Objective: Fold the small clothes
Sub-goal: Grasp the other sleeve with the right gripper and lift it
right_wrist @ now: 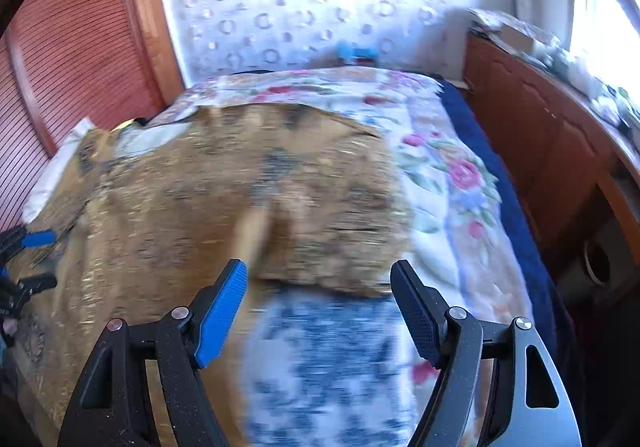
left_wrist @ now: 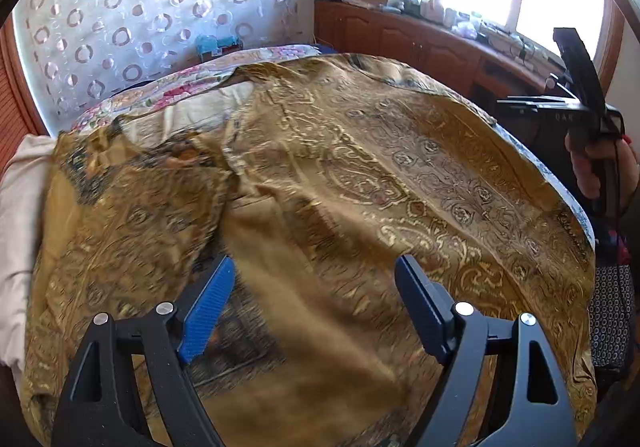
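In the left wrist view, a big gold-brown cloth lies spread over the bed. It is thin and a bit shiny, with curly leaf and drop shapes woven in lighter and darker thread. A plain tan fold runs down its middle, and the left side is bunched and wrinkled. A pale cream sheet pokes out at the left edge. The left claw hangs over the near part of the cloth with its jaws wide apart and nothing between them. One pad is bright blue with a bumpy face, the other is dark. At the right edge a hand holds the right claw's black handle.

In the right wrist view the picture is blurry, so the cloth looks like a fuzzy brown patch, maybe folded over at its near edge. Beside it lies a white quilt with pink flowers. The right claw is wide open too and grips nothing. The left claw peeks in at the left edge.
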The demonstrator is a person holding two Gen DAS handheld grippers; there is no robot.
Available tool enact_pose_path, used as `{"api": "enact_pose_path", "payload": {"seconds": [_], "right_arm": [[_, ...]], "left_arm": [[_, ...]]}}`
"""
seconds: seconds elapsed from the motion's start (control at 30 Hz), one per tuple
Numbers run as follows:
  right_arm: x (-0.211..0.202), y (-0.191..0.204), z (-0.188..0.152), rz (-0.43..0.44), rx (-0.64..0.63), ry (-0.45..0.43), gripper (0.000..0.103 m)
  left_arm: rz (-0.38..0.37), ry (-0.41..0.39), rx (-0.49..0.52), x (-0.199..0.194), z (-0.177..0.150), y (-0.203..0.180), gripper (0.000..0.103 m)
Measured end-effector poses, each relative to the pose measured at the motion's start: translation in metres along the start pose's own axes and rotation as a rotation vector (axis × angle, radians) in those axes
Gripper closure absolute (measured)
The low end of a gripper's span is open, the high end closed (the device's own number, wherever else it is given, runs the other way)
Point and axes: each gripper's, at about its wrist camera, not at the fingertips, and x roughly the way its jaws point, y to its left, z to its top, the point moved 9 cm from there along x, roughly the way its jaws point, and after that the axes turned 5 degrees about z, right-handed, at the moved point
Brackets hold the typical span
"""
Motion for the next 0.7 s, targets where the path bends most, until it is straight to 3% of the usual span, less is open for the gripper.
{"api": "enact_pose_path", "payload": {"seconds": [0.23,0.43,0.7], "right_arm": [[0.017,-0.034,0.002,-0.014,0.108,0.035,0.027],[0.036,-0.046,0.01,0.028,0.213,0.056,0.027],[0.046,-0.06,0.008,0.087,0.286,0.091,0.042]], "left_arm": [[0.002,0.018,0.021,0.016,0.012,-0.016,0.02],[0.0,0.054,0.018,0.035,0.012,-0.022,0.02],[0.015,0.041,0.045,0.037,0.011,-0.026,0.017]]}}
